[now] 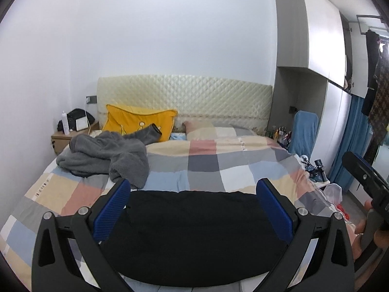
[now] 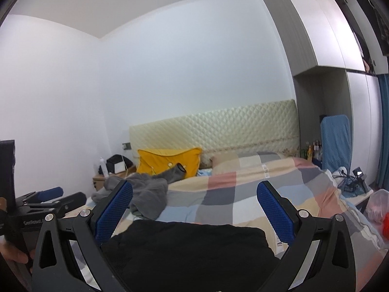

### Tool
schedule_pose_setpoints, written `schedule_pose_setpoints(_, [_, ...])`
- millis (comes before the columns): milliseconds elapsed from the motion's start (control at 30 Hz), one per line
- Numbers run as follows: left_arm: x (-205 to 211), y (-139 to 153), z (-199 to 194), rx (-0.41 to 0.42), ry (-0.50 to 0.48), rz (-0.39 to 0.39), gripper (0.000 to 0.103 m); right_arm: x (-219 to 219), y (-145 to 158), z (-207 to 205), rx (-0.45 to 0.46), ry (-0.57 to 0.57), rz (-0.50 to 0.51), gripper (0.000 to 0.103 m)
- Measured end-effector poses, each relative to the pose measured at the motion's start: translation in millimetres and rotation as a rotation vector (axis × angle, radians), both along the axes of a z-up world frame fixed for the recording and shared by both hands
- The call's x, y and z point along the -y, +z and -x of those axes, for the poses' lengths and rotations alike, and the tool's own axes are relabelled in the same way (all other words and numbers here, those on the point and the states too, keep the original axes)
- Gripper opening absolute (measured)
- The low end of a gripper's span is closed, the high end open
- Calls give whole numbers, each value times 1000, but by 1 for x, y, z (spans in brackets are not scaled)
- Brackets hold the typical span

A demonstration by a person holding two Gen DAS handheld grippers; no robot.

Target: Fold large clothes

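Both my tools are released, gripping nothing: the left tool [image 1: 192, 189] and right tool [image 2: 194, 192] hang above the black garment [image 1: 192, 231], which lies flat on the bed [image 1: 218, 165] between and below the blue pads. Risk: closing too deep pinches the checked quilt [image 1: 206, 163] with the cloth. Its layering is unclear, possibly already folded. Farther off, a grey fleece [image 1: 107, 155] lies crumpled near the yellow pillow [image 1: 136, 121].

Right tool [image 2: 194, 209] wide apart over black garment [image 2: 189, 250] w/ bed [image 2: 243, 189].
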State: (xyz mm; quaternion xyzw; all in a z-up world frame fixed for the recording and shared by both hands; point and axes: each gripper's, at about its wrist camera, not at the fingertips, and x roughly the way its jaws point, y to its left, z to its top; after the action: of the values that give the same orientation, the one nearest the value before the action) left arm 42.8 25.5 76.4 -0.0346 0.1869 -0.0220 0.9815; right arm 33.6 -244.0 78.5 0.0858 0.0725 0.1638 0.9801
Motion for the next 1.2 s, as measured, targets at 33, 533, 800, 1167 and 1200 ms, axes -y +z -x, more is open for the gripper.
schedule_pose_setpoints(33, [-1, 2, 5, 4, -3, 3, 103, -1, 1, 7, 7, 2, 1, 103])
schedule_pose_setpoints(533, [-3, -10, 73, -9, -9, 9, 103, -7, -14, 99, -24, 1, -37, 103])
schedule_pose_setpoints(800, [0, -40, 80, -84, -14, 12, 103, -20, -37, 103, -96, -6, 15, 103])
schedule_pose_setpoints(1167, [-5, -74, 72, -177, 10, -13, 103, -24, -75, 99, -196, -25, 46, 103])
schedule_pose_setpoints(1200, [-6, -77, 70, -186, 12, -16, 103, -24, -78, 98, -205, -23, 47, 103])
